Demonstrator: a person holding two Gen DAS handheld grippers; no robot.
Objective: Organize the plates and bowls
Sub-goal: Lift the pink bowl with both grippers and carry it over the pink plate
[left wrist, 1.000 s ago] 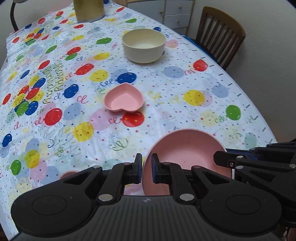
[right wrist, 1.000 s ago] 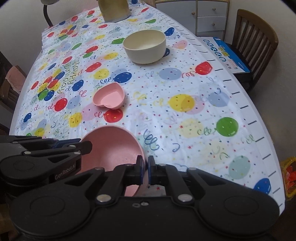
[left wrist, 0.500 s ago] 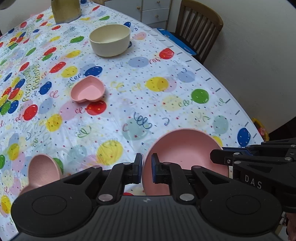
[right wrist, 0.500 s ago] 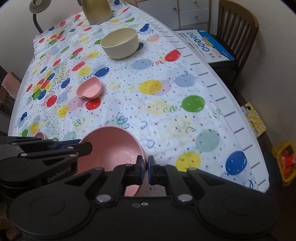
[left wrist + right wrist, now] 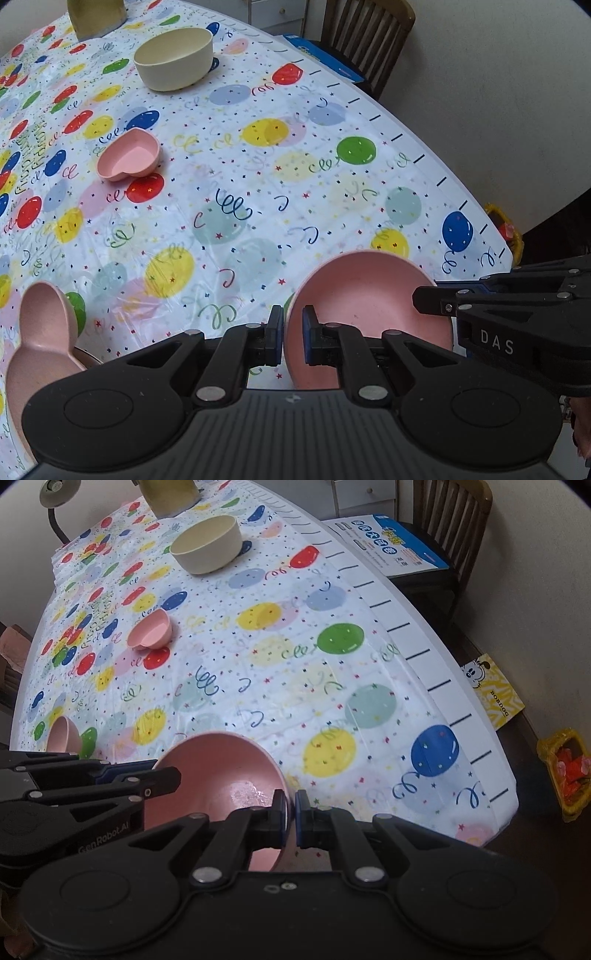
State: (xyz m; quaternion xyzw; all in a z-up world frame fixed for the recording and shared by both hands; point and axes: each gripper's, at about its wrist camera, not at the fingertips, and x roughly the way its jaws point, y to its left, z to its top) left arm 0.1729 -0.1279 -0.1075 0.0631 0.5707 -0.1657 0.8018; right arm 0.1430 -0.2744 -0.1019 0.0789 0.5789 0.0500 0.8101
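A large pink bowl (image 5: 369, 306) hangs tilted over the near right part of the balloon-print table (image 5: 258, 192), held by both grippers. My left gripper (image 5: 293, 325) is shut on its left rim. My right gripper (image 5: 291, 805) is shut on the right rim of the same bowl (image 5: 221, 771). A cream bowl (image 5: 173, 61) stands at the far side. Left of centre sits a pink heart-shaped dish (image 5: 129, 155). Another pink dish (image 5: 40, 332) lies at the near left.
A wooden chair (image 5: 454, 513) with a blue box (image 5: 399, 542) on its seat stands past the table's far right corner. An olive container (image 5: 96, 14) and a lamp (image 5: 55, 491) are at the far end. On the floor right of the table lies a yellow basket (image 5: 565, 771).
Both grippers have carried the large pink bowl to the right, toward the table's right edge. The other pink dish has come into view at the near left.
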